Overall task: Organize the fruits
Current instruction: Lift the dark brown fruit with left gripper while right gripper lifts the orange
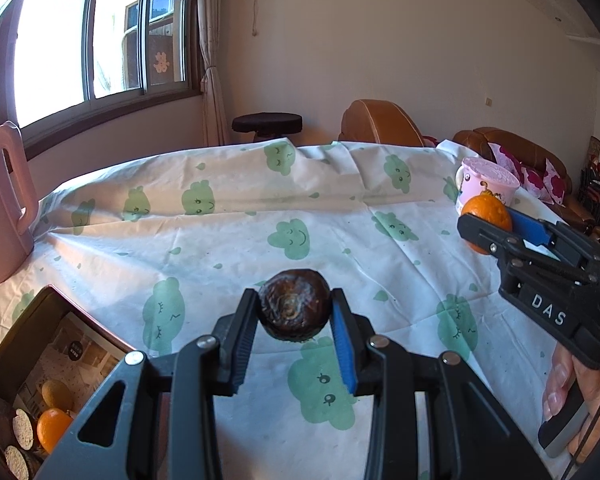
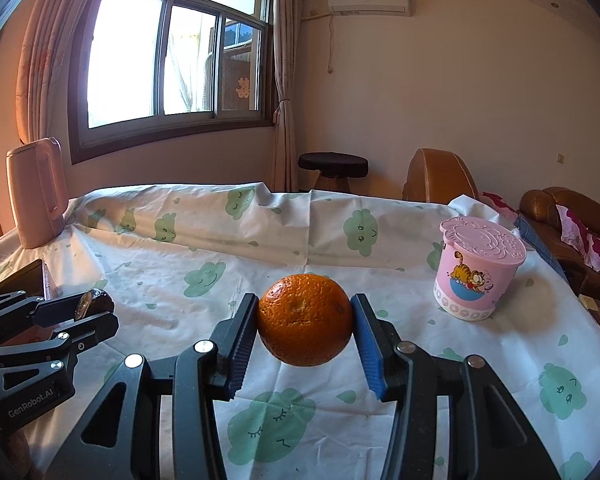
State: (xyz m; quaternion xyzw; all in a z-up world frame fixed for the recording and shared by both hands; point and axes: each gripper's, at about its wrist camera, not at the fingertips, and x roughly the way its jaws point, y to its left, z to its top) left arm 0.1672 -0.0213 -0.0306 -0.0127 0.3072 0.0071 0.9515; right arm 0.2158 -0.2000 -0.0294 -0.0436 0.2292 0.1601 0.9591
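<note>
A round dark-brown fruit (image 1: 294, 306) is clamped in the left tool (image 1: 295, 322), lifted off the cloud-print cloth-covered worktop (image 1: 228, 248). The right tool (image 2: 305, 326) grips a dimpled orange (image 2: 305, 319). A dark box (image 1: 44, 360) beside the left tool already holds several fruits, so these two seem the remainder.

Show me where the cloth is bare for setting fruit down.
Bare cloth runs between the pink jug and the pink cup. The box at the near left corner is crowded with fruit.
</note>
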